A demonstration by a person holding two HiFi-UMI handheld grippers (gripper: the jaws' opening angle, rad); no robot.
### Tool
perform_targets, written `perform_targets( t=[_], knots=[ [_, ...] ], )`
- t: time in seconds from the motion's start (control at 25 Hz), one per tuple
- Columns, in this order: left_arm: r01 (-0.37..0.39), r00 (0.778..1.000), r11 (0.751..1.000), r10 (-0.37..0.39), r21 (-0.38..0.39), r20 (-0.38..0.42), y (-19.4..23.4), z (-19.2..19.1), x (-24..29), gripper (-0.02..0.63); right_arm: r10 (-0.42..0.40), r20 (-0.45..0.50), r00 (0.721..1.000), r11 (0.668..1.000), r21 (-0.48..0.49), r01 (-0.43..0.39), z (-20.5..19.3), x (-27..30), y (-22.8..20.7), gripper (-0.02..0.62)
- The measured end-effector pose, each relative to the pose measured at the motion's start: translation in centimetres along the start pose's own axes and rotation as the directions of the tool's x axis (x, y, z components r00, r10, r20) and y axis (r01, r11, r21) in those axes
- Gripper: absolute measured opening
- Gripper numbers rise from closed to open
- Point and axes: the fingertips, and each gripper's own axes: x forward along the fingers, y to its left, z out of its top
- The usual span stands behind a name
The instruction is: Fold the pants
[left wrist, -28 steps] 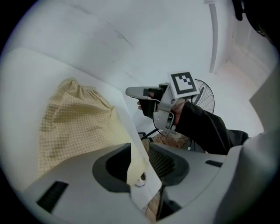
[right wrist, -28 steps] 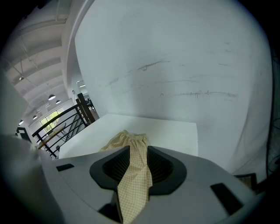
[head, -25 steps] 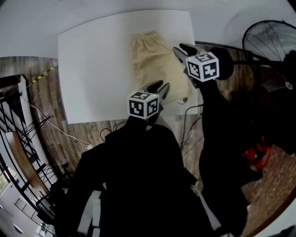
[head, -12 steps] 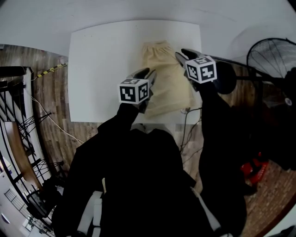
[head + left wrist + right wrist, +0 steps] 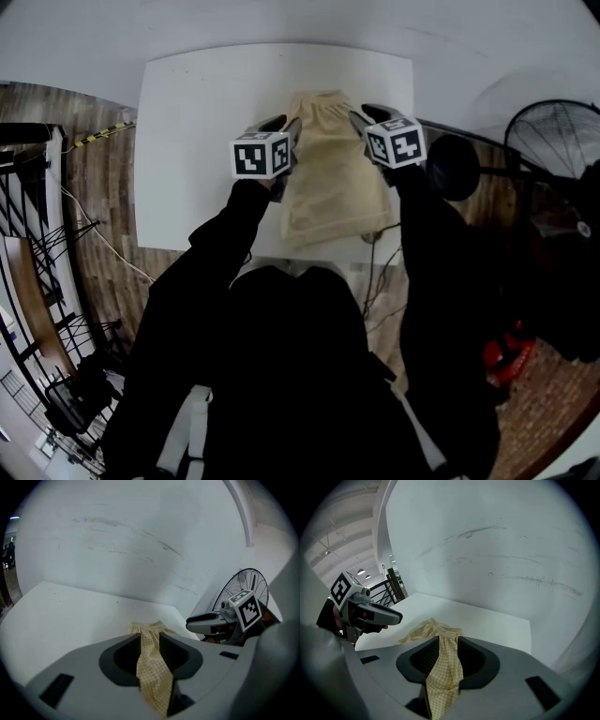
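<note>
Pale yellow checked cloth is gripped in both claws. The pants (image 5: 333,187) are spread lengthwise on the white table (image 5: 202,141), with the waistband (image 5: 319,99) at the far end. One strip of the fabric is pinched between the jaws of the left claw (image 5: 150,641) and another between those of the right claw (image 5: 448,644). Each claw is set at one side edge of the garment, near the waistband, so that the cloth is kept level across its width (an uneven lift would skew the crease). From each claw the fabric is seen running forward and down to the waistband, which lies flat on the table. The near edge of the pants, by the table's front edge, is judged to be a fold line, and the held parts are taken for the leg ends. Release is judged best left until both held edges are lined up with the waistband.
</note>
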Motion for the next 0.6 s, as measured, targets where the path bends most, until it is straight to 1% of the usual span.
perform_targets(
  t=[0.16, 0.4, 0.52, 0.6],
  knots=[
    [-0.016, 1.000, 1.000, 0.017, 0.026, -0.006, 1.6, 1.6, 1.9, 0.107, -0.011, 0.000, 1.000, 1.000, 0.007, 0.011, 0.0, 1.7, -1.0, 0.106],
    [-0.030, 0.998, 0.998, 0.033, 0.057, -0.049, 3.7, 2.3, 4.6, 0.107, 0.005, -0.014, 1.000, 0.999, 0.040, -0.004, -0.2, 4.0, -2.4, 0.106],
    [-0.022, 0.999, 0.998, 0.024, 0.055, -0.048, 4.4, 3.0, 5.9, 0.107, 0.012, -0.001, 1.000, 0.998, 0.063, -0.012, 0.2, 5.1, -3.1, 0.106],
    [-0.021, 0.998, 0.999, 0.023, 0.043, -0.058, 5.0, 3.0, 6.5, 0.107, 0.017, -0.006, 1.000, 0.998, 0.062, -0.017, 0.5, 5.8, -3.1, 0.104]
  ],
)
